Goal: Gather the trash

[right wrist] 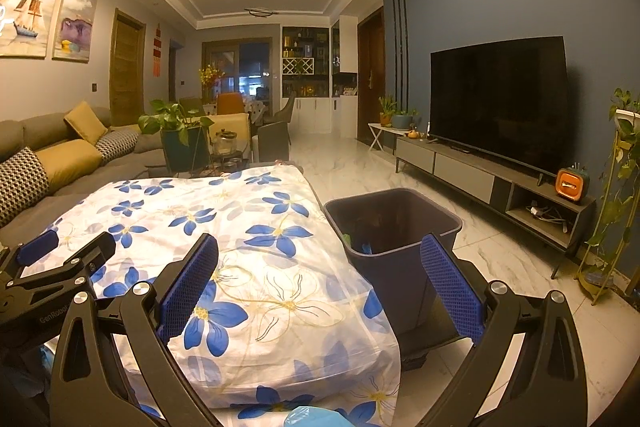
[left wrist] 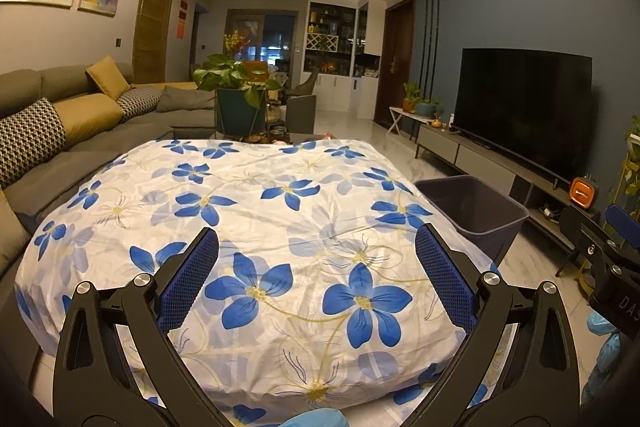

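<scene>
Dark bin [right wrist: 394, 227] contents unclear (green, blue scraps).

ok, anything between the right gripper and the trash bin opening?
Nothing visible. The right gripper is open and empty above the floral cloth's right edge; the bin stands on the floor right beside the table, its mouth uncovered with some scraps already inside.

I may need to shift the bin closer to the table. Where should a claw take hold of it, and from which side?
Grip the bin's thin upper rim from above, one finger inside, one outside. It stands upright and open-topped, and its body looks too wide to span. The right claw is nearer.
</scene>
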Demonstrator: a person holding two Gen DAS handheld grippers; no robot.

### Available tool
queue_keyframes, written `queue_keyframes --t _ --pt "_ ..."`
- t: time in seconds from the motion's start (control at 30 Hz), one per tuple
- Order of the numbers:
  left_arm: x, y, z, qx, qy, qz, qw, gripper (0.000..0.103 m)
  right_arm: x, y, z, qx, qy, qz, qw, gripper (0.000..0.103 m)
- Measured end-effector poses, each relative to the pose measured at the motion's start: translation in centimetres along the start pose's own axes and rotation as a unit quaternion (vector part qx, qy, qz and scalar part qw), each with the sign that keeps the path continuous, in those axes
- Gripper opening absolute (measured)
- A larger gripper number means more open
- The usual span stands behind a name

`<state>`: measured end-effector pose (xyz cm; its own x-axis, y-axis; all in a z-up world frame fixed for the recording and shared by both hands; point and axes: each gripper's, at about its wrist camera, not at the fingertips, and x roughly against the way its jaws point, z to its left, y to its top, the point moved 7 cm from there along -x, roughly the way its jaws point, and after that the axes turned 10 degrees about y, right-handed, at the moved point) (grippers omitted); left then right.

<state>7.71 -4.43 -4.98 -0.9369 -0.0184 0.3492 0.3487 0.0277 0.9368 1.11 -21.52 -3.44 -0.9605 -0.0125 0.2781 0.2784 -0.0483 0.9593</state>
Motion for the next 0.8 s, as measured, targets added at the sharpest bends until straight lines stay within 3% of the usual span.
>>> queue_keyframes --t 0.8 --pt "0.55 0.34 -0.04 0.004 0.0 -0.005 1.0 0.097 0.15 0.23 0.18 0.001 0.003 -0.004 1.0 0.097"
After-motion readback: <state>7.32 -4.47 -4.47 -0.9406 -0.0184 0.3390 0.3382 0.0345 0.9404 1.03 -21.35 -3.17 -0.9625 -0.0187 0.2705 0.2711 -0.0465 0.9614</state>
